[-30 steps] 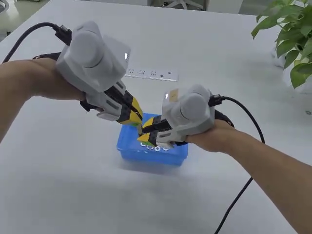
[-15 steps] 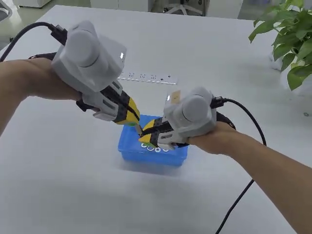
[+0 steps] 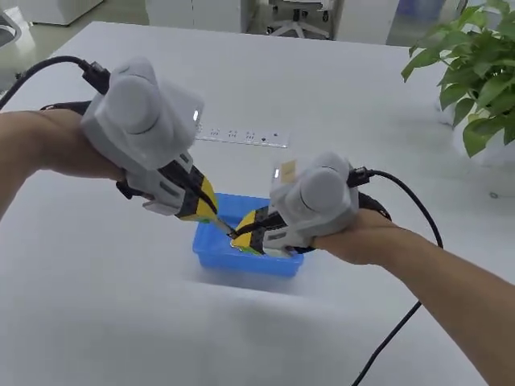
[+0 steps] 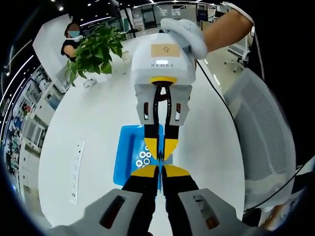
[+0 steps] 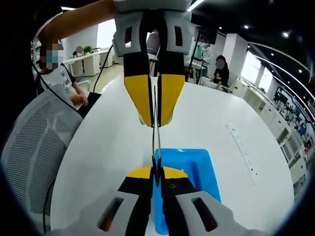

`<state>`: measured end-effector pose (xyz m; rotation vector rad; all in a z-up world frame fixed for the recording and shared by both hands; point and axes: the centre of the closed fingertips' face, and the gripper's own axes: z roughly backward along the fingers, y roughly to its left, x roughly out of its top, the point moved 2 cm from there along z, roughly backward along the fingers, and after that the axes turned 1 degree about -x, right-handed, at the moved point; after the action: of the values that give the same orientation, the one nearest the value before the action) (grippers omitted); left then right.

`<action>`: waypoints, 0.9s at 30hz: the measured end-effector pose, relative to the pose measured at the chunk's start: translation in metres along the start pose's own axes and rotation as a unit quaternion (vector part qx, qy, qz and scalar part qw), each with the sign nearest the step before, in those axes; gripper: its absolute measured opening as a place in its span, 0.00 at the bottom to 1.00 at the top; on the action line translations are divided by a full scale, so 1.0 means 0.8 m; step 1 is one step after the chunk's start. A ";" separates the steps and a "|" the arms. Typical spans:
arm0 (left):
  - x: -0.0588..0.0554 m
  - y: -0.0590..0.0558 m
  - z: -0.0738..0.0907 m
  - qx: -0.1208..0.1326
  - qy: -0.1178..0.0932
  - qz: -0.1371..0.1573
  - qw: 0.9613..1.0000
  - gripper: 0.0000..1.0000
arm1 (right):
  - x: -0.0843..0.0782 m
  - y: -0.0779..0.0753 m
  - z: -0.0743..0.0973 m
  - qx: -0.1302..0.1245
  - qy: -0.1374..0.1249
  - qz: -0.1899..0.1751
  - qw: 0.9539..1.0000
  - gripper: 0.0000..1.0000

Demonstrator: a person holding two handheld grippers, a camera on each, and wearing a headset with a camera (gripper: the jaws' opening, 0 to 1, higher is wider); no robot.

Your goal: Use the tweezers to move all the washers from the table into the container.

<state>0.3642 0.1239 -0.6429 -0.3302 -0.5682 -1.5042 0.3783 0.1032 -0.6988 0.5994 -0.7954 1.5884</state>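
Observation:
The blue container sits on the white table, and both grippers meet tip to tip over it. My left gripper slants down from the left, and my right gripper reaches in from the right. In the right gripper view the thin metal tweezers run from the left gripper's yellow jaws down into my right gripper; both are shut on them. In the left gripper view several washers lie in the container, just beside my shut left gripper.
A white power strip lies on the table behind the container. A potted plant stands at the far right. A black cable trails from the right gripper. Bare white tabletop stretches in front.
The head camera has tipped, shifting the scene. Both grippers stay tip to tip over the container and sit a little lower; the washers seen before are now hidden behind the right gripper.

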 end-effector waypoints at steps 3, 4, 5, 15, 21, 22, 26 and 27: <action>-0.001 -0.007 -0.006 -0.003 0.000 -0.001 1.000 0.08 | 0.000 0.005 0.002 0.000 0.011 0.011 1.000 0.06; -0.002 -0.008 -0.007 -0.003 0.002 -0.003 1.000 0.08 | 0.000 0.007 0.002 0.000 0.013 0.011 1.000 0.06; -0.003 -0.011 -0.009 -0.004 0.004 -0.003 1.000 0.08 | -0.001 0.011 0.002 0.001 0.016 0.013 1.000 0.06; -0.018 -0.030 -0.027 -0.009 0.018 -0.012 1.000 0.09 | -0.012 0.028 0.004 0.007 0.045 0.017 0.999 0.05; -0.018 -0.042 -0.034 -0.009 0.016 -0.013 1.000 0.10 | -0.021 0.040 0.003 0.014 0.062 0.015 0.998 0.06; -0.019 -0.043 -0.035 -0.009 0.017 -0.013 1.000 0.10 | -0.022 0.041 0.002 0.016 0.064 0.015 0.998 0.06; -0.019 -0.047 -0.037 -0.011 0.018 -0.010 1.000 0.10 | -0.025 0.046 0.002 0.017 0.071 0.015 0.997 0.06; -0.019 -0.048 -0.037 -0.013 0.018 -0.009 1.000 0.10 | -0.025 0.047 0.002 0.017 0.072 0.015 0.997 0.06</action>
<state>0.3312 0.1183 -0.6812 -0.3179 -0.5249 -1.5329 0.3443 0.0866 -0.7192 0.4940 -0.6740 1.6555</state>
